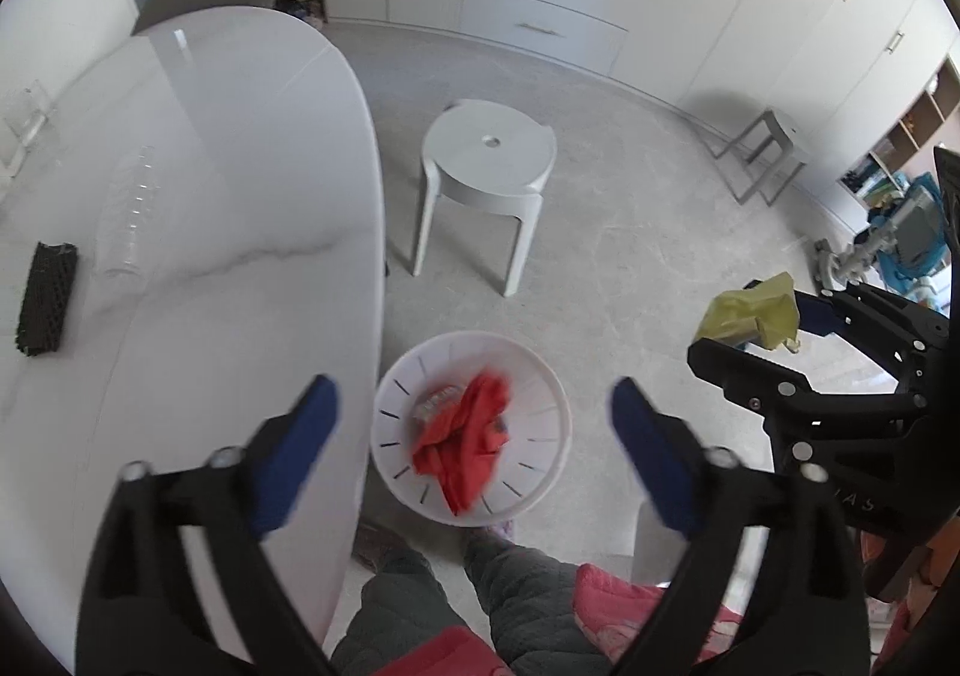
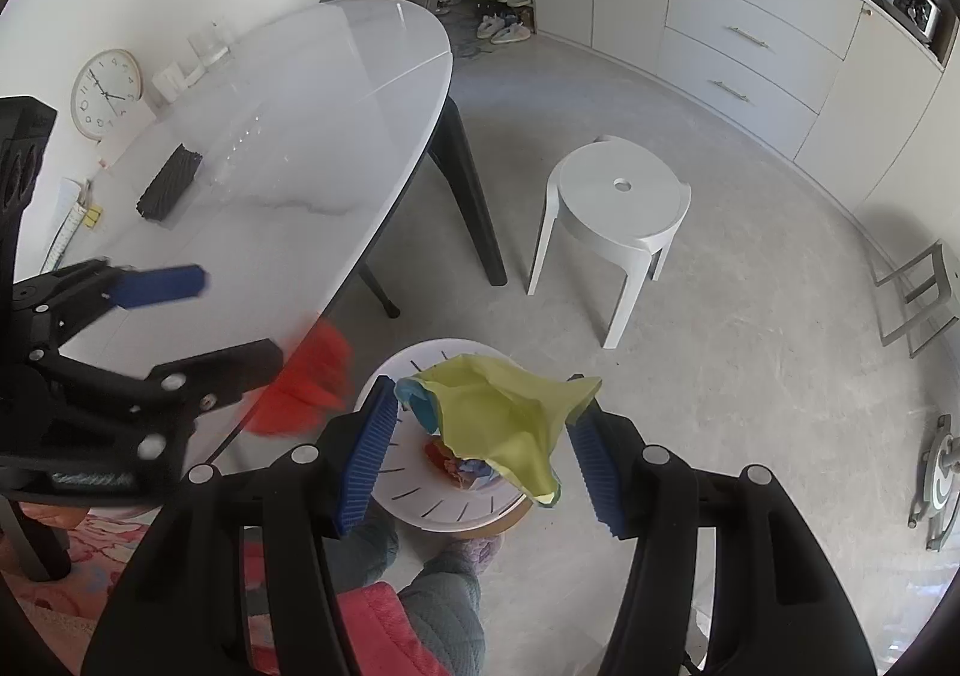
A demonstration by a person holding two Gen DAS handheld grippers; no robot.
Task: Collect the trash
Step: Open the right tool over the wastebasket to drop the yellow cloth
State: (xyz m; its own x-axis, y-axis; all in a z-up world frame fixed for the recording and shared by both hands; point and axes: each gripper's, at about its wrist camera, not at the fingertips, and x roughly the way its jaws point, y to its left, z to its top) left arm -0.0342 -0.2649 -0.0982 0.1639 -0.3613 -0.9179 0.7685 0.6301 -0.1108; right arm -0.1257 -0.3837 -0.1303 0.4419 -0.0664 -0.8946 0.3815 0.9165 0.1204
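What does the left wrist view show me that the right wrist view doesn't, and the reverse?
Only the left wrist view: the red wrapper seen over the white bin, clear of the open left gripper; a grey metal stool by the cupboards.

Only the right wrist view: a wall clock, shoes under the cabinet, the table's dark legs, and blue scrap bunched with the yellow-green wrapper.

Both: the marble table, white stool, black ribbed block, bin, and the right gripper shut on the yellow-green wrapper.
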